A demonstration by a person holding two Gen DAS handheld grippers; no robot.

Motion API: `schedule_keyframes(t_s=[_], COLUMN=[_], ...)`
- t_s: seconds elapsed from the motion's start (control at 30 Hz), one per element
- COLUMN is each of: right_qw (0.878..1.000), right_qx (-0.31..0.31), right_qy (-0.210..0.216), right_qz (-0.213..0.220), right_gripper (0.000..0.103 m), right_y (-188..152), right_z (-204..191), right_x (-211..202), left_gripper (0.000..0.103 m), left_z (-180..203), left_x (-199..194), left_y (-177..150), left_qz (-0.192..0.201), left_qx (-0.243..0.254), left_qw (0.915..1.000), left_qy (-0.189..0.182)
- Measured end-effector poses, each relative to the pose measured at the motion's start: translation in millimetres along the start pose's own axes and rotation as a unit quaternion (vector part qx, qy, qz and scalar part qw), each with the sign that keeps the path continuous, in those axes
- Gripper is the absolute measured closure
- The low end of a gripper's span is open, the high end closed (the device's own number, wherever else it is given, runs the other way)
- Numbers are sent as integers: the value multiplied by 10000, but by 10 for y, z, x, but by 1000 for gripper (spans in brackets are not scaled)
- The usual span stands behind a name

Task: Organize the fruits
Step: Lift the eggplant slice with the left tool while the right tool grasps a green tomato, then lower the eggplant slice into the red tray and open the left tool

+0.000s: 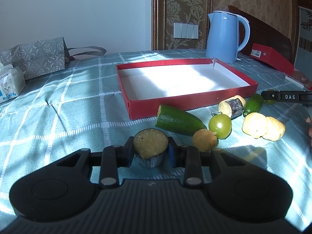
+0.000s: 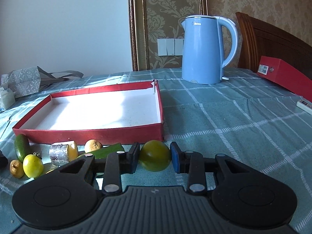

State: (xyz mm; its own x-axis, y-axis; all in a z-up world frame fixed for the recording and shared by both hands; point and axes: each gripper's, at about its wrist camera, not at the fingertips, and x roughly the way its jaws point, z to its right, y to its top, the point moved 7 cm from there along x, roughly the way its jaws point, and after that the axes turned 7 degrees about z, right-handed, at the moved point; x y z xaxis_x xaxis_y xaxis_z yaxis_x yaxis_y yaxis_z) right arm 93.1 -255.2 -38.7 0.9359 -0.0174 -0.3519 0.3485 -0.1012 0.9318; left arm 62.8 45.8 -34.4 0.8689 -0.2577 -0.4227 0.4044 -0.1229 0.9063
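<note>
My left gripper (image 1: 150, 153) is shut on an eggplant slice (image 1: 150, 144) with dark skin and a yellow cut face, just above the checked cloth. My right gripper (image 2: 155, 159) is shut on a green tomato (image 2: 155, 157), and both blue pads press its sides. The empty red tray (image 1: 175, 101) (image 2: 87, 134) with a white floor lies just beyond. In front of it lie a cucumber piece (image 1: 179, 121), another green tomato (image 1: 220, 125), a brownish round fruit (image 1: 204, 140), a second eggplant piece (image 1: 232, 106), a small cucumber (image 1: 253, 104) and yellow fruit pieces (image 1: 261, 125). One black finger of the right gripper shows at the right edge of the left wrist view.
A blue kettle (image 2: 200, 52) stands behind the tray. A red box (image 2: 286, 78) and a remote (image 2: 304, 105) lie at the right. A patterned bag (image 1: 35, 58) and a tissue pack (image 1: 9, 85) sit at the back left. Bare cloth stretches right of the tray.
</note>
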Motion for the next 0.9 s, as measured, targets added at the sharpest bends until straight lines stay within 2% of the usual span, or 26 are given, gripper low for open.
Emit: schedule_keyframes(t_s=[0.2, 0.33, 0.5, 0.7, 0.9], right_qw=[9977, 9980, 9982, 9979, 9976], right_qx=[569, 439, 392, 483, 563], right_qy=[-146, -345, -326, -269, -229], right_qz=[-325, -311, -316, -324, -322], right_gripper=[70, 70, 70, 70, 70], right_y=[-29, -23, -29, -27, -27], right_z=[227, 246, 231, 245, 261], right_x=[171, 187, 182, 191, 192], left_gripper=[72, 72, 72, 72, 72], left_z=[-63, -114, -34, 113, 132], left_x=[-19, -44, 94, 592, 1200], left_y=[49, 143, 467, 869, 887], left_qz=[84, 177, 274, 227, -174], left_qx=[-207, -452, -363, -411, -538], left_qw=[9997, 9988, 9990, 9989, 9984], left_qy=[41, 53, 22, -75, 59])
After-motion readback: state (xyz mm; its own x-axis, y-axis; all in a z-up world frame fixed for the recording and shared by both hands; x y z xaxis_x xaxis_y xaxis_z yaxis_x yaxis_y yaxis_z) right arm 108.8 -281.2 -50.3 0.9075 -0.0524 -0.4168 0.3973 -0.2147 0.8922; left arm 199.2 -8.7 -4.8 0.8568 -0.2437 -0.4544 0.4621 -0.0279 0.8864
